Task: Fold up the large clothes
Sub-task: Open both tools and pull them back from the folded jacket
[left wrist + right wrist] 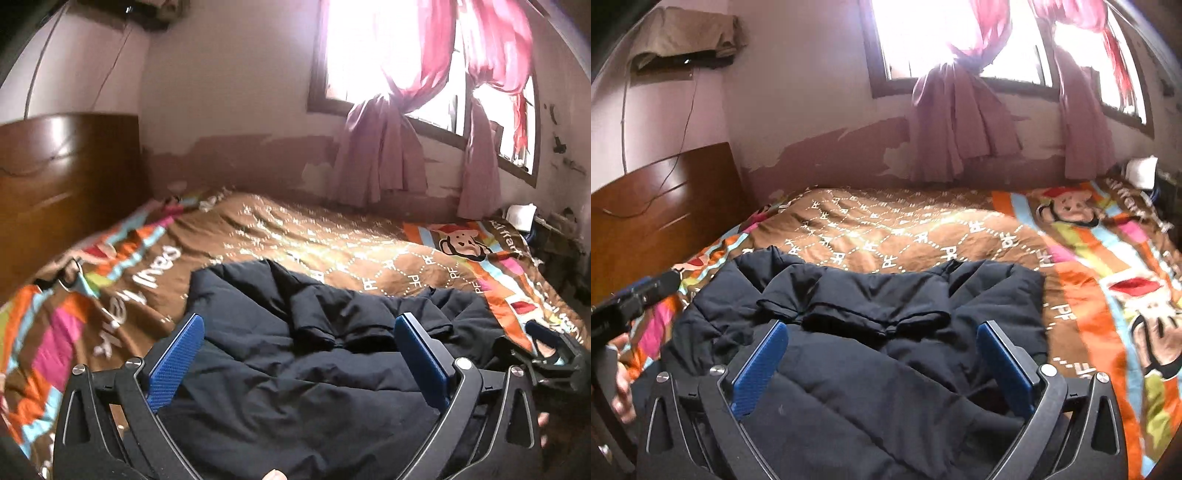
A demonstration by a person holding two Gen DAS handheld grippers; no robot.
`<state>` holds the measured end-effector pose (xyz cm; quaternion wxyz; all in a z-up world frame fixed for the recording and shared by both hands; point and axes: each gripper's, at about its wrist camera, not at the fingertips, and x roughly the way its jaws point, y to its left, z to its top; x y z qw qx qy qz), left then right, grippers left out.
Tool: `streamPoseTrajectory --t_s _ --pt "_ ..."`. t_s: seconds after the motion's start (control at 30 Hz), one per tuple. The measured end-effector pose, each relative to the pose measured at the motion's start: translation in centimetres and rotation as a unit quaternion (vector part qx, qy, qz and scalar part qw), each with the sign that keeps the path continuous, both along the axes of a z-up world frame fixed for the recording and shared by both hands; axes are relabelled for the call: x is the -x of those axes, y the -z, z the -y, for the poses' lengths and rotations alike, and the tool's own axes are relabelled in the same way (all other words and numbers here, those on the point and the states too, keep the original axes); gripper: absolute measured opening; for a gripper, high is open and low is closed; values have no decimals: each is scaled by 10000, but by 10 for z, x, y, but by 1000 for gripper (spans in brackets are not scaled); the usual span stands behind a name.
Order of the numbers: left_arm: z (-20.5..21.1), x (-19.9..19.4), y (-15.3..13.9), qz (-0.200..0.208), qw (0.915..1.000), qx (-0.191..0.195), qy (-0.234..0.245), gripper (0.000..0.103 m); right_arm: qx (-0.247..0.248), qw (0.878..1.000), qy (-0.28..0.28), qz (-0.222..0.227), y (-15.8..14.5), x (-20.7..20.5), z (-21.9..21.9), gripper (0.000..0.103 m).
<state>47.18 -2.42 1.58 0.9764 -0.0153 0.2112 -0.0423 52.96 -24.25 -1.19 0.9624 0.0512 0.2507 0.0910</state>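
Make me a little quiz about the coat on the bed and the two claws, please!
1. True or false: the dark coat lies on the patterned bedspread.
2. The sleeves of the coat are: A) hanging off the bed, B) folded in across the coat, C) tied in a knot.
3. Fill in: both the left claw and the right claw are ____, holding nothing.

Key: 1 true; 2 B; 3 open.
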Motion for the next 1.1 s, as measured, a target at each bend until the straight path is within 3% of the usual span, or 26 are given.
streamPoseTrajectory --t_s 0.1,0.3,0.53,0.63,1.1 --pt "3 17 -8 152 9995 -250 -80 101 83 9999 -45 51 -9 15 -3 103" --pt "1 69 -21 539 9980 -301 -145 101 446 9984 -339 -28 -23 38 -16 103" --pt "-7 101 -22 147 9998 -108 -128 101 510 9975 -483 -6 -35 77 -18 103" --pt "-6 119 -23 158 9998 -114 -77 101 571 9969 -527 -141 -34 94 -20 103" --pt "5 198 -8 -107 9972 -412 607 101 1294 9837 -991 -758 -29 194 -6 103"
